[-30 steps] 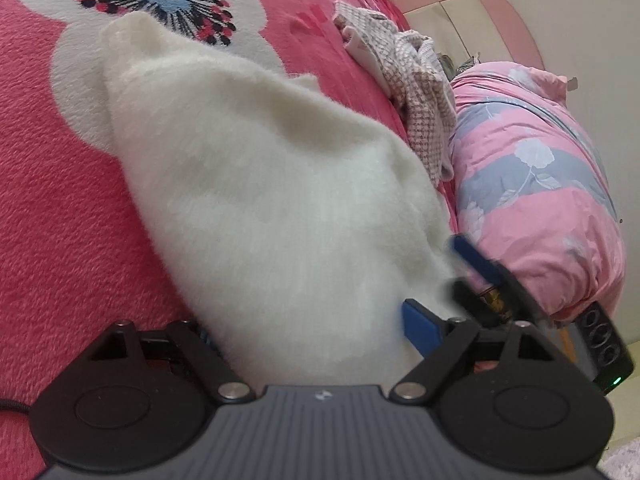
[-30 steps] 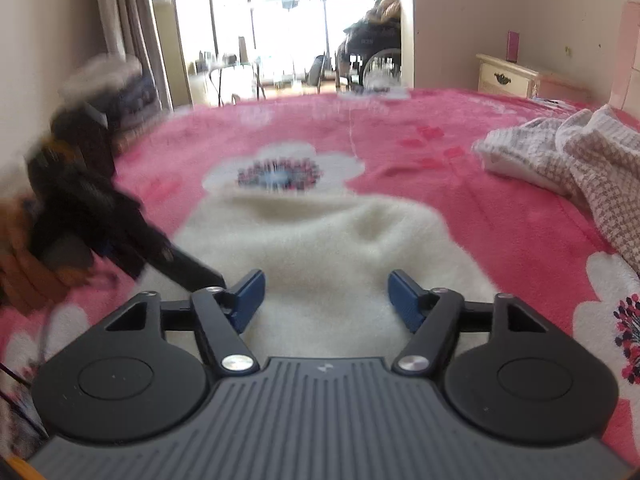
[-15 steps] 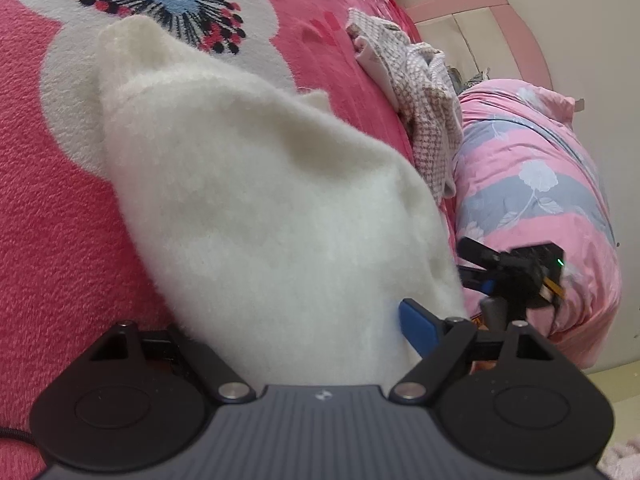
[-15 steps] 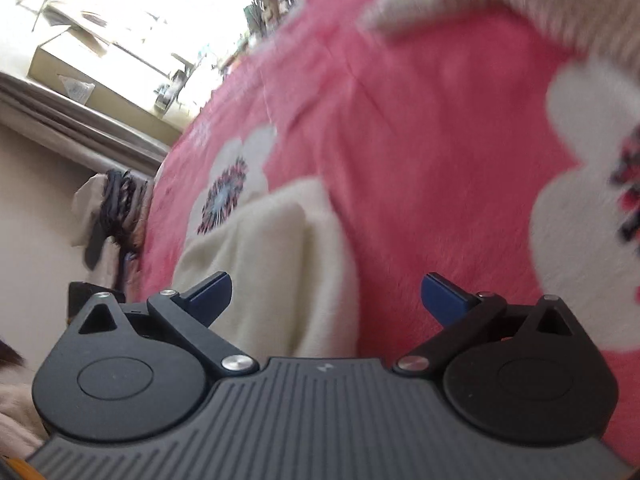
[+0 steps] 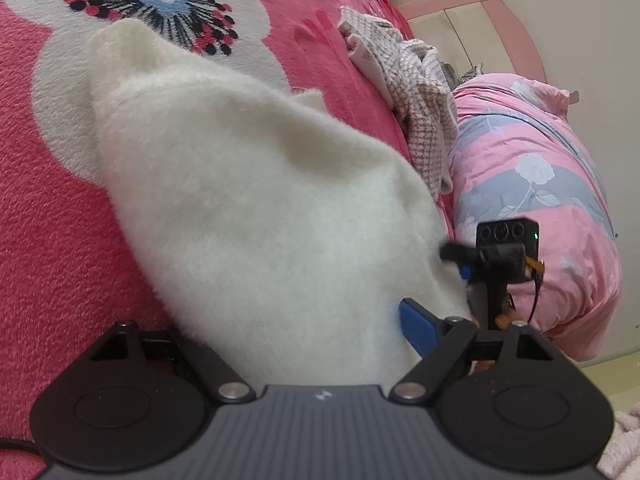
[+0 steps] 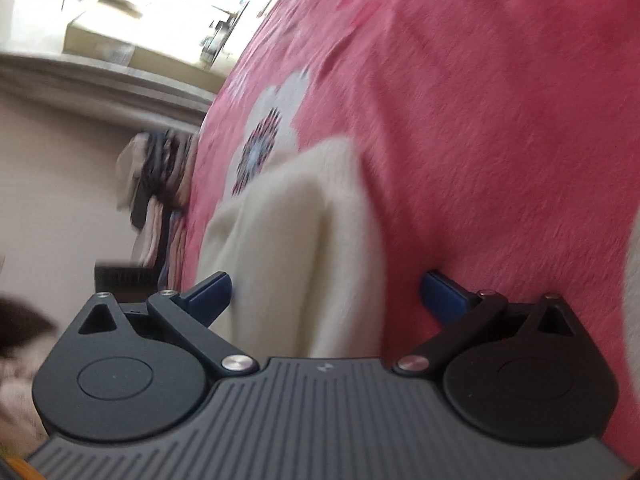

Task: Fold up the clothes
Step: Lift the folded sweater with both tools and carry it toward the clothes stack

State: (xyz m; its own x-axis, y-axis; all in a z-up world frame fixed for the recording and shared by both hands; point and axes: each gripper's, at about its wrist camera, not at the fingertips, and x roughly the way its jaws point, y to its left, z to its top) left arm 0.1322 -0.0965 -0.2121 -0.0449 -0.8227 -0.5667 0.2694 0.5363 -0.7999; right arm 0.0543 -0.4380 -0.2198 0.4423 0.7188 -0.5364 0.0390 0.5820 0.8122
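A cream fluffy garment [image 5: 248,208] is spread on a pink fleece blanket [image 5: 48,248] with big white flowers. In the left wrist view the garment fills the gap of the left gripper [image 5: 288,316]; only its right blue pad [image 5: 418,326] is seen, the other is hidden under the fabric, so it cannot be told if it is clenched. The right gripper [image 6: 326,294] is released: its jaws have just been opening and are now wide, with the garment's folded edge lying loose between them. A checked cloth [image 5: 412,92] and a pink flowered duvet [image 5: 532,200] are seen at the far right.
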